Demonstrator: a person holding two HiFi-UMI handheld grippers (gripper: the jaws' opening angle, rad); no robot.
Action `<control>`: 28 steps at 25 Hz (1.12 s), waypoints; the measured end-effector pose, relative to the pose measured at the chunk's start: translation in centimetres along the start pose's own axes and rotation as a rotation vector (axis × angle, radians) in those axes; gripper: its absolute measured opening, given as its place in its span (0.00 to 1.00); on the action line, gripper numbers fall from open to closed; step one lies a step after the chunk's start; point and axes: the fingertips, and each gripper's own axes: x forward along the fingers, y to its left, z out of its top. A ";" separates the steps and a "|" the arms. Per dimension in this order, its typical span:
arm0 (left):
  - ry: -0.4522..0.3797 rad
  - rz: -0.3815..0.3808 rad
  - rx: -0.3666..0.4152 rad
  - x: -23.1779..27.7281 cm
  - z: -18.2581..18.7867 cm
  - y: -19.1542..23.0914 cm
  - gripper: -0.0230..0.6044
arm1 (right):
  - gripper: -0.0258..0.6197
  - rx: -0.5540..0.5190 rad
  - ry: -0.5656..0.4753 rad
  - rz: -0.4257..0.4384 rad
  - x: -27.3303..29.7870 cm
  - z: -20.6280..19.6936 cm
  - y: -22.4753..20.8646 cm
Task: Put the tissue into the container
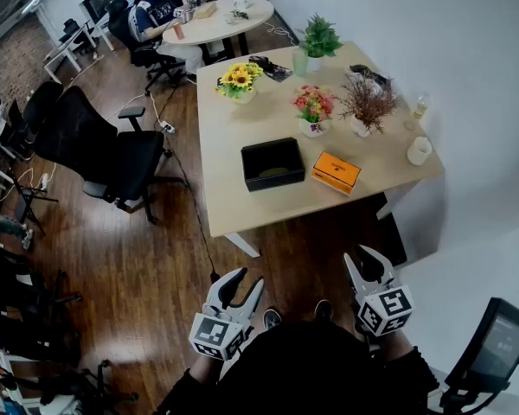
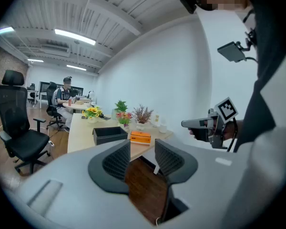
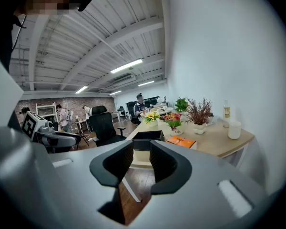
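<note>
Orange tissue box (image 1: pixel 336 172) on pale worktop (image 1: pixel 233 199) at frame centre, just right of black container (image 1: pixel 272 163), left claw (image 1: pixel 246 279) at lower left narrowly apart, empty, right claw (image 1: pixel 361 256) at lower right closed together, empty

Grey tongs (image 2: pixel 142 152), black ribbed pads (image 2: pixel 118 160), square-marker cubes (image 1: pixel 214 335)

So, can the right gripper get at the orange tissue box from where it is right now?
Probably not yet. The right gripper hangs over the floor, short of the table, with the orange tissue box further in. Nothing blocks the way.
</note>
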 end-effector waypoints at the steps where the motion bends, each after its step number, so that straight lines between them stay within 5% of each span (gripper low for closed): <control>1: 0.004 0.006 0.019 -0.4 -0.1 0.3 0.27 | 0.21 -0.006 0.001 0.007 0.4 0.1 0.4; 10: 0.018 -0.045 0.043 -0.2 -0.9 2.6 0.27 | 0.21 -0.057 -0.007 -0.035 2.4 0.6 1.4; 19: 0.100 -0.098 -0.007 1.2 -2.7 4.7 0.27 | 0.26 -0.114 0.093 -0.176 6.0 -0.9 -6.2; 28: 0.190 0.022 0.011 9.2 -1.4 6.9 0.27 | 0.42 -0.302 0.241 -0.059 18.9 -3.3 -15.4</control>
